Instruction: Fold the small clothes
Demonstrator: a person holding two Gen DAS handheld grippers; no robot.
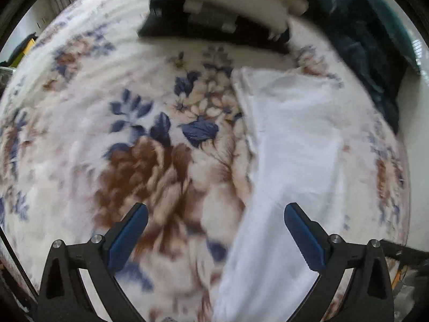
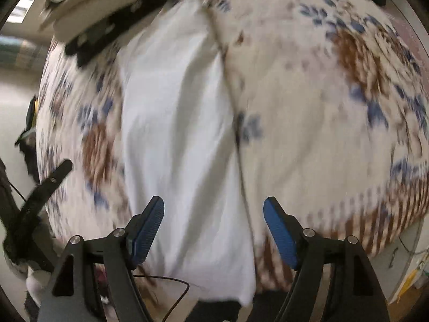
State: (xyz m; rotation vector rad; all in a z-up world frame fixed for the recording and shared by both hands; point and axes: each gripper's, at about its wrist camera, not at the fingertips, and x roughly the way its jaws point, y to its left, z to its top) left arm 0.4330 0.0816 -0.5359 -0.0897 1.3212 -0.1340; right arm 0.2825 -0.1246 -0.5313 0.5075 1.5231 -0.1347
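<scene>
Plush floral blanket (image 1: 150,145), fleecy, printed with blue leaves and brown blooms, is covering the bed. A white garment (image 1: 292,145), smooth thin cloth folded into a long, softly creased strip, is lying flat on it. Left gripper (image 1: 215,230) and right gripper (image 2: 213,228) are hovering above, ribbed blue pads (image 2: 278,233) apart, gripping nothing.

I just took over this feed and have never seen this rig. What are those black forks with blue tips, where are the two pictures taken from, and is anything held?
Those are hand-held tongs, one in each of a person's hands, with a camera looking along each pair. One picture shows the left tongs, the other the right tongs. Both stand open and hold nothing. Below them a white garment lies flat on a flowered blanket. Folded light and dark clothes sit at the far edge.
</scene>
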